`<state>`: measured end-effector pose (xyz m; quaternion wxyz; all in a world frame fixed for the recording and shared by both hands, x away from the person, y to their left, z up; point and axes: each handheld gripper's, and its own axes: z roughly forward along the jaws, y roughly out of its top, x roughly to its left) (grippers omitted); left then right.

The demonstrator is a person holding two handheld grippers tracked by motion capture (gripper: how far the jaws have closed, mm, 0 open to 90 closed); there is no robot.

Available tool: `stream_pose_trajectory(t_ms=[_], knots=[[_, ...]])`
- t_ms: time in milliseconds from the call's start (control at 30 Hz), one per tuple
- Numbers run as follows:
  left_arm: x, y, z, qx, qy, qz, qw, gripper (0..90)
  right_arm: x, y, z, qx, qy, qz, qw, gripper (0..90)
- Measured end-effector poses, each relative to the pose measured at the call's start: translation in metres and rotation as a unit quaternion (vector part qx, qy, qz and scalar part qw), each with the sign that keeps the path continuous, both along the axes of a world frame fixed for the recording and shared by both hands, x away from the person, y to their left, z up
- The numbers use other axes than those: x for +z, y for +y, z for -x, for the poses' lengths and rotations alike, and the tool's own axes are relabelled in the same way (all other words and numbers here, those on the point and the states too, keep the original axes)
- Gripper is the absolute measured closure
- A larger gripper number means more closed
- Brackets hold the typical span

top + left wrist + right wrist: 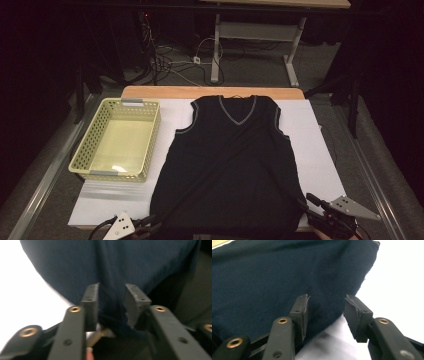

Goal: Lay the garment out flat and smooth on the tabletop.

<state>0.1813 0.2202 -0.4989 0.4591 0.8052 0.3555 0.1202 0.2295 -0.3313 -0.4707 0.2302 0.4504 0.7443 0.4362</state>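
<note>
A dark navy sleeveless V-neck vest (pixel 230 160) with grey trim lies flat on the white table cover (pixel 312 150), neck pointing away from me. A raised crease runs diagonally across it from the lower left. My left gripper (pixel 150 222) is at the vest's lower left corner. In the left gripper view its jaws (pixel 111 290) stand apart with a bunched fold of the vest (pixel 125 262) between them. My right gripper (pixel 307 206) is at the lower right corner. In the right gripper view it (pixel 327 301) is open astride the vest's (pixel 274 272) hem edge, one jaw over fabric, the other over the white cover.
A pale yellow perforated basket (pixel 80 160) stands empty on the table's left side, beside the vest. Metal rails run along both table sides. Beyond the far edge are a desk frame (pixel 216 50) and loose cables on the floor.
</note>
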Motion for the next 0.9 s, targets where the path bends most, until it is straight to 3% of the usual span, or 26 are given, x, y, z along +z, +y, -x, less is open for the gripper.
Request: stream_pose_trajectory(t_ms=[100,200,333,367,433,500,633,800,900], knots=[[0.002,0.0,-0.01,0.009,0.002,0.024,0.9997,53.2,-0.001,0.0,0.008,-0.003,0.004,-0.008,1.0,53.2],[0.004,-0.004,-0.021,0.006,-0.003,0.035,0.9994,46.2,-0.007,0.006,0.014,-0.001,0.025,-0.015,0.9996,51.5],[0.006,-0.016,-0.032,-0.014,-0.012,0.042,0.999,43.1,-0.017,0.017,0.018,-0.006,0.05,0.024,0.9984,52.2],[0.007,-0.019,-0.034,-0.018,-0.02,0.043,0.9987,43.6,-0.018,0.018,0.02,-0.009,0.044,0.026,0.9986,56.9],[0.01,-0.026,-0.037,-0.028,-0.032,0.043,0.9981,45.4,-0.017,0.017,0.025,-0.002,0.04,0.038,0.9984,83.5],[0.011,-0.032,-0.041,-0.04,-0.032,0.045,0.9977,45.3,-0.016,0.016,0.031,-0.003,0.028,0.061,0.9977,87.1],[0.01,-0.041,-0.049,-0.055,-0.027,0.041,0.9973,45.2,-0.013,-0.001,0.043,-0.024,0.02,0.071,0.997,87.3],[0.01,-0.047,-0.053,-0.064,-0.023,0.039,0.9969,46.4,-0.009,-0.034,0.059,-0.064,0.018,0.055,0.9963,87.4],[0.009,-0.047,-0.055,-0.055,-0.02,0.026,0.9979,46.4,-0.01,-0.049,0.067,-0.082,0.021,0.045,0.9954,87.3]])
